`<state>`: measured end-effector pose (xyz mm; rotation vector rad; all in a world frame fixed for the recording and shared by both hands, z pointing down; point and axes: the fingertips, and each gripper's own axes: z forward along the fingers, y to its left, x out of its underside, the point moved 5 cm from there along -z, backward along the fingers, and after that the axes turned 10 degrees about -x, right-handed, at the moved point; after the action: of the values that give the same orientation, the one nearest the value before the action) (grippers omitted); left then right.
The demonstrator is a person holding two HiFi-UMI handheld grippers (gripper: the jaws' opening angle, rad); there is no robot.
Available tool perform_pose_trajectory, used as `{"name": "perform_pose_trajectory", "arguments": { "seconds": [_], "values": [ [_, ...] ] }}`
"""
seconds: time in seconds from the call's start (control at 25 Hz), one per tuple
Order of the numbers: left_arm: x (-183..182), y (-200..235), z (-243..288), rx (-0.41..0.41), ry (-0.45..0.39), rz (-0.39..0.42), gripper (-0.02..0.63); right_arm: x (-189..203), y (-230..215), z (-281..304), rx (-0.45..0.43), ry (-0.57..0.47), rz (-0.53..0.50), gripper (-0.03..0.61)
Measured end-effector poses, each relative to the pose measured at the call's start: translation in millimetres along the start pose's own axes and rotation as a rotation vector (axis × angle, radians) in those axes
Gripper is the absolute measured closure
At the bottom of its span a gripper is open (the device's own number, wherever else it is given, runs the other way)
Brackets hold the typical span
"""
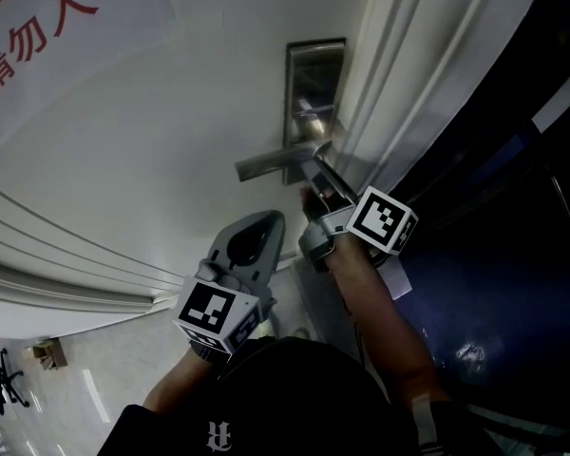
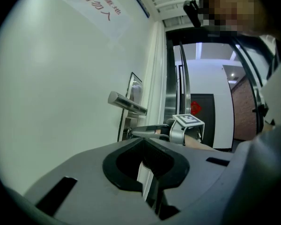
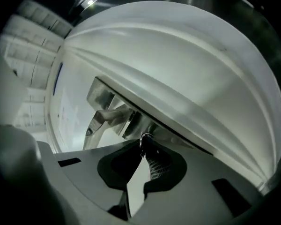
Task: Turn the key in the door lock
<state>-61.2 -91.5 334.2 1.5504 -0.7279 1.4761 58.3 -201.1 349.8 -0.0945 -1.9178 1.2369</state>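
Key (image 3: 143, 142) in the lock, just under the door handle (image 1: 271, 162), on the metal plate (image 1: 313, 69) of the white door (image 1: 142, 150). Pinched tight in the jaws of the right gripper (image 1: 313, 166). Seen only in the right gripper view; hidden behind that gripper in the head view. Left gripper (image 1: 266, 222) lower down, near the door, jaws together, nothing held. Red writing (image 1: 38, 27) only in the other two views.

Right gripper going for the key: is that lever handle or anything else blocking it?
Nothing visible does. The right gripper has its jaws closed on the small dark key, just under the silver lever handle, which sits above, not between. The left gripper hangs back, shut.
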Motion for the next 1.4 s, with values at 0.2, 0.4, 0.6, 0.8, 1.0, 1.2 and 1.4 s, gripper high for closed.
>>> {"name": "perform_pose_trajectory", "arguments": {
  "seconds": [0.2,0.4,0.6,0.8,1.0,1.2,1.4],
  "values": [
    [-2,0,-1,0.001,-0.001,-0.002,0.606,3,-8,-3,-0.042,-0.060,0.231,0.554],
    [-4,-1,-1,0.009,-0.012,0.004,0.606,8,-13,-1,-0.161,-0.137,0.500,0.549],
    [-4,-2,-1,0.020,-0.008,-0.001,0.606,15,-17,2,-0.311,-0.240,0.739,0.550],
    [-4,-2,-2,0.018,0.006,-0.003,0.606,19,-19,4,-0.443,-0.314,0.849,0.532],
    [-5,0,0,0.018,-0.007,0.009,0.606,17,-17,1,-0.445,-0.281,0.690,0.529],
    [-3,-3,2,0.025,0.003,0.003,0.606,9,-14,-16,-0.330,-0.139,0.343,0.503],
    [-3,-7,4,0.034,-0.010,0.011,0.606,0,4,-27,-0.166,-0.006,-0.167,0.500]
  ]
}}
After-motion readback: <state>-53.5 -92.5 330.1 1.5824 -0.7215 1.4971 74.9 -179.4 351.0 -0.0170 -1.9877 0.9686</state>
